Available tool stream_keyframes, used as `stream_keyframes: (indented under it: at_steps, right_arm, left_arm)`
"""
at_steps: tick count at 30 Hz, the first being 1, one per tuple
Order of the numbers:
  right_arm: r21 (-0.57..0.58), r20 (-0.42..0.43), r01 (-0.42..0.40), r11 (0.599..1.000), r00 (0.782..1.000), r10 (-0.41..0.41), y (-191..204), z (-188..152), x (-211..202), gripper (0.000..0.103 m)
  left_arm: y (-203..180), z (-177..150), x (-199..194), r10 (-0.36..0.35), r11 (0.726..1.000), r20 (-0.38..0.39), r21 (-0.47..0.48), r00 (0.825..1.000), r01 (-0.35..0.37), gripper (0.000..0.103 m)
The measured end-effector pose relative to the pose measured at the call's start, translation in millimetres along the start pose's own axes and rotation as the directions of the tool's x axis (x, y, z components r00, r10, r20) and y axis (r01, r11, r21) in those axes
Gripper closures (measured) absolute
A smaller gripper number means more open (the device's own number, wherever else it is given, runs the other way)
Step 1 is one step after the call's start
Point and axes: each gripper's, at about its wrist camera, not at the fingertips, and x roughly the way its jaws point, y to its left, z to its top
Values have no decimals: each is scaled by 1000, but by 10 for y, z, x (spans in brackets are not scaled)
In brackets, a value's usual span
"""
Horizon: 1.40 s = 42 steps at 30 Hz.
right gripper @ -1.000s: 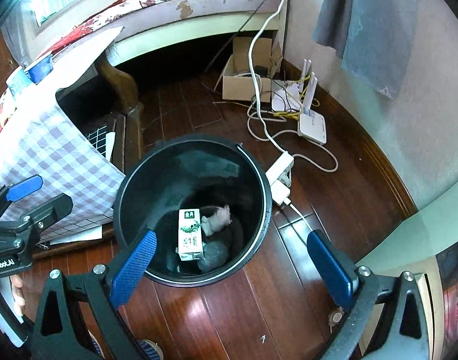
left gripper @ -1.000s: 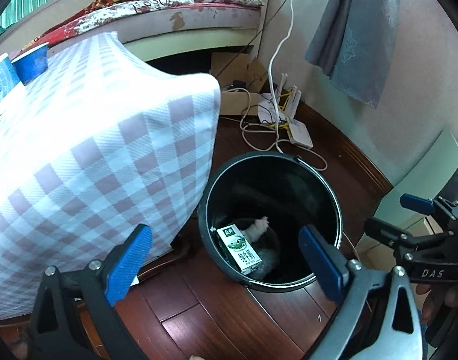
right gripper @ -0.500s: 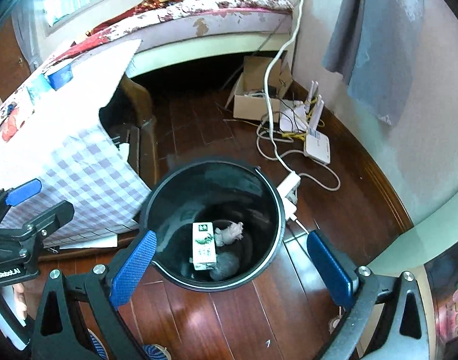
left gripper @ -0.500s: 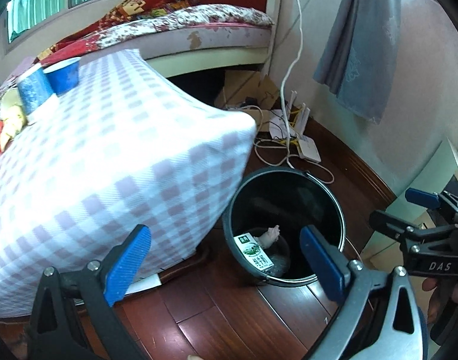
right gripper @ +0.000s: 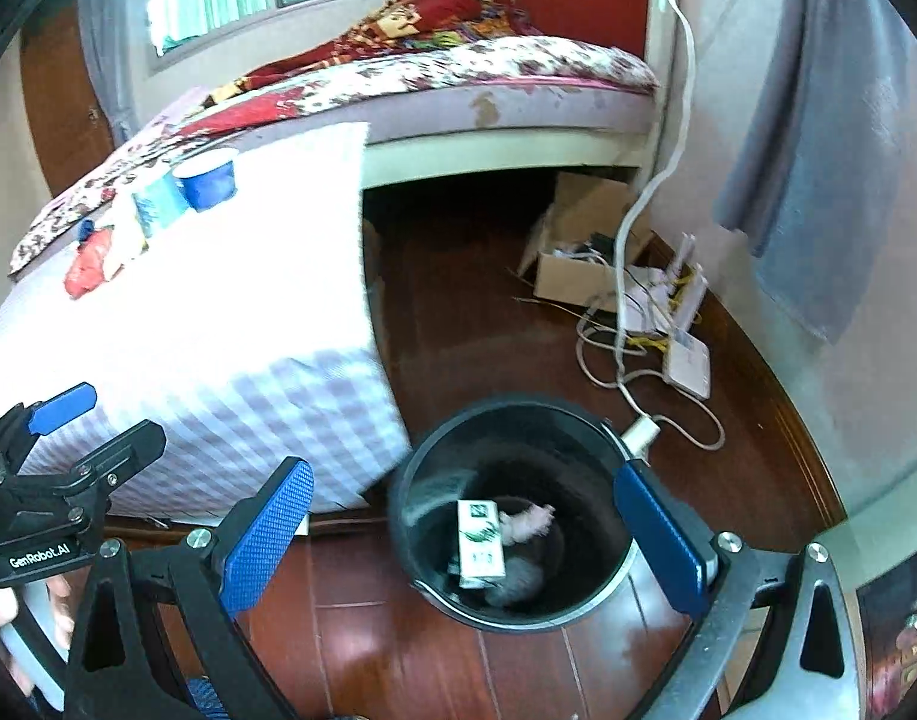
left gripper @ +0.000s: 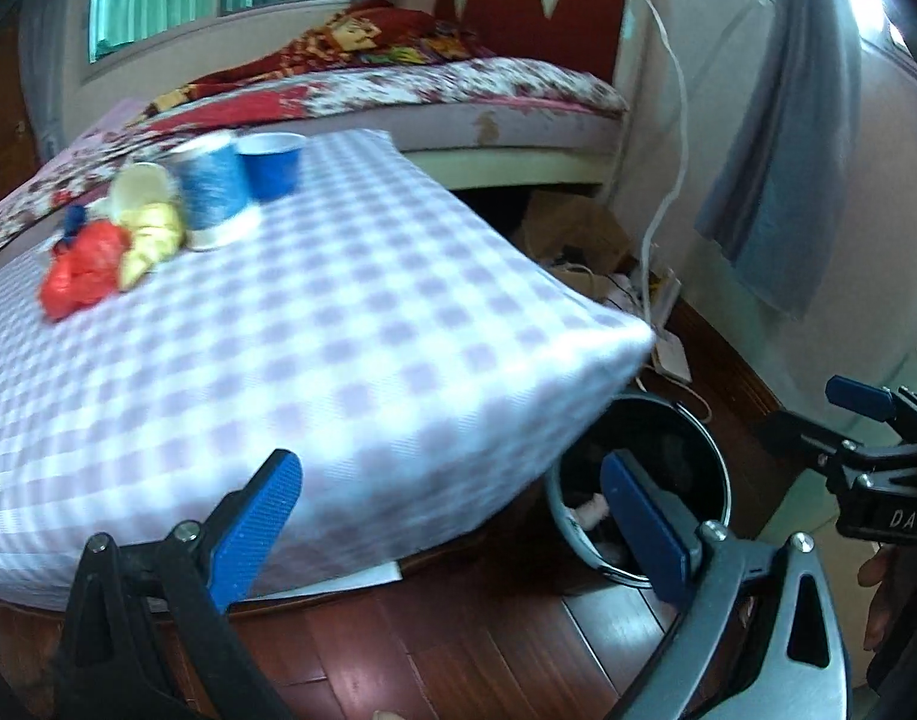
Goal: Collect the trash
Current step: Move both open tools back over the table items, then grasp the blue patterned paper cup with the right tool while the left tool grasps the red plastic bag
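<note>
I hold my left gripper (left gripper: 449, 531) with its blue pads spread wide and nothing between them; it hangs in the air over the edge of the checked tablecloth (left gripper: 314, 354) and the wooden floor (left gripper: 434, 648). My right gripper (right gripper: 467, 540) is just as wide apart and just as empty, poised above the black trash bin (right gripper: 518, 414) without touching it.

In the bin lie a green-and-white milk carton (right gripper: 479, 540), a crumpled pinkish tissue (right gripper: 527, 525) beside it, and a grey wad below that I cannot identify. From the left wrist view the tablecloth corner covers much of the bin (left gripper: 707, 444), so only a scrap of tissue shows there and the carton is hidden.

On the table stand a blue paper cup (left gripper: 272, 165) and a blue-patterned cup (left gripper: 212, 189), touching or nearly so; next to them sit a yellow wrapper (left gripper: 149, 234) and a red crumpled bag (left gripper: 80, 276). These are smeared by blur in both views, and the right wrist view washes the tabletop out to white. A small dark blue object behind the red bag is too blurred to name.
</note>
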Motion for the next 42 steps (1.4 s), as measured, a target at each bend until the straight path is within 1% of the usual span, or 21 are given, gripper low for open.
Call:
stream_keyframes:
  at_steps: [4,8,12,14,19,24,26,28,34,36,39,42]
  right_arm:
    - [-38,15,-41,998,999,42,336,178,16,1]
    - [-89,12,-88,992,996,90,720,326,63,1]
    - [-126,-6,-160,979,987,161,1099,458,124,1]
    - [-145,-5,-182,972,983,184,1288,519,143,1]
    - [-177,5,-228,957,972,233,1647,691,238,1]
    - [-210,20,-258,943,963,268,2010,915,397,2]
    - [-227,28,-266,937,960,279,2178,1028,497,5]
    - [-237,33,-276,932,956,292,2316,1135,601,11]
    - [-254,38,-293,922,949,313,2666,1465,997,17]
    - [-259,38,-296,919,948,316,2753,1548,1111,18]
    - [-260,31,-302,917,947,321,2879,1687,1308,19]
    - [-250,37,-299,921,947,318,2922,1807,1428,20]
  left_arm:
    - [292,54,-98,48,998,25,-38,999,-47,3]
    - [693,105,-218,110,990,48,-89,993,-106,3]
    - [1078,137,-280,158,980,51,-133,986,-150,3]
    - [1267,138,-300,179,973,49,-156,983,-170,3]
    - [1682,161,-287,220,957,44,-201,975,-207,3]
    - [2126,240,-221,250,935,44,-271,967,-229,6]
    - [2297,316,-155,245,930,43,-292,969,-223,8]
    - [2399,395,-91,243,930,51,-295,969,-218,11]
    - [2629,713,229,220,932,57,-308,974,-192,14]
    - [2681,819,365,212,932,48,-309,976,-187,17]
    - [2734,916,565,201,934,19,-306,979,-186,18]
    - [2782,977,695,178,933,4,-320,984,-167,18]
